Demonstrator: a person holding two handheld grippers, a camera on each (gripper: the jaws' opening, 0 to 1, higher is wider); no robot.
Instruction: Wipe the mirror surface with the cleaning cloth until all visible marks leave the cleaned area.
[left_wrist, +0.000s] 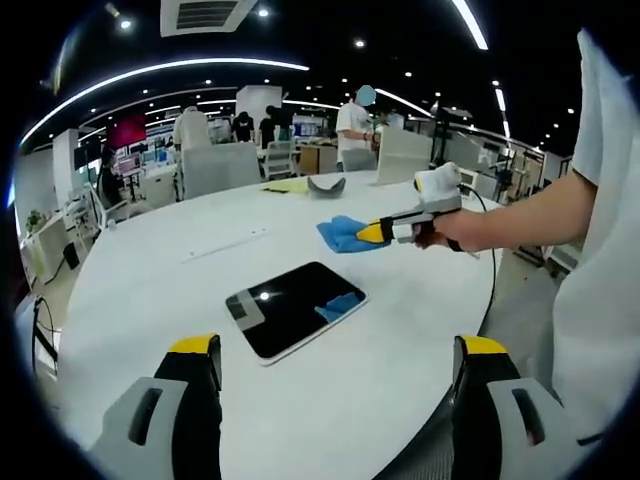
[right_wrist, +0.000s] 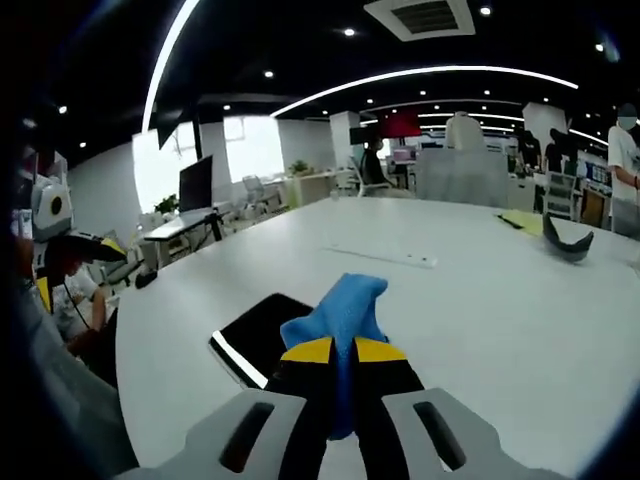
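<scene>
The mirror (left_wrist: 285, 312) is a dark rectangular pane in a white frame, lying flat on the white round table (left_wrist: 150, 290). Its right corner reflects some blue. My left gripper (left_wrist: 340, 350) is open, with its yellow-tipped jaws wide apart on the near side of the mirror and nothing between them. The right gripper (left_wrist: 378, 232) comes in from the right, shut on the blue cleaning cloth (left_wrist: 343, 234), which is beyond the mirror and apart from it. In the right gripper view, the right gripper (right_wrist: 345, 352) pinches the cloth (right_wrist: 340, 300), with the mirror (right_wrist: 255, 335) just to its left.
A white strip (left_wrist: 225, 242) lies on the table left of the cloth. A grey curved object (left_wrist: 326, 185) and a yellow sheet (left_wrist: 285, 186) sit near the far edge. The table edge (left_wrist: 480, 300) drops off at the right. Chairs, desks and standing people are beyond the table.
</scene>
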